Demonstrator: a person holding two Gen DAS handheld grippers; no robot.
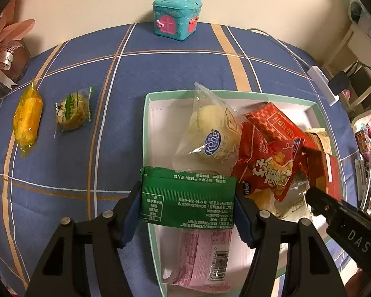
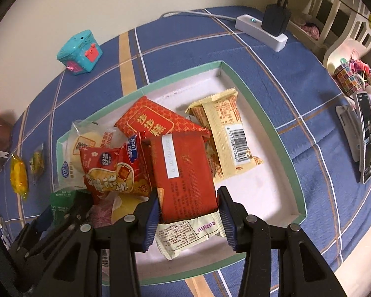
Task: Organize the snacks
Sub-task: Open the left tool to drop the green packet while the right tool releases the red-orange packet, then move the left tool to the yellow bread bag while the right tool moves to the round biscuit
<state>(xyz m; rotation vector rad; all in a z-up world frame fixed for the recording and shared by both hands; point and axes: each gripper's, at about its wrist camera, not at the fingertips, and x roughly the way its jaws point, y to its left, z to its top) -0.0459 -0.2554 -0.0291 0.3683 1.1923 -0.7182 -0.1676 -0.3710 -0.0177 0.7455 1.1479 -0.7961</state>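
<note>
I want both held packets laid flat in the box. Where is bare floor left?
Free: the tray floor right of the cream barcode packet, toward the far-right corner and right wall. Crowded: the left half, piled with red packets and the Kong bun.

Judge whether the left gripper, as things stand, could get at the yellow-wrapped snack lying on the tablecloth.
Probably not yet: the left gripper is shut on a green packet. The yellow-wrapped snack itself lies uncovered on the tablecloth.
</note>
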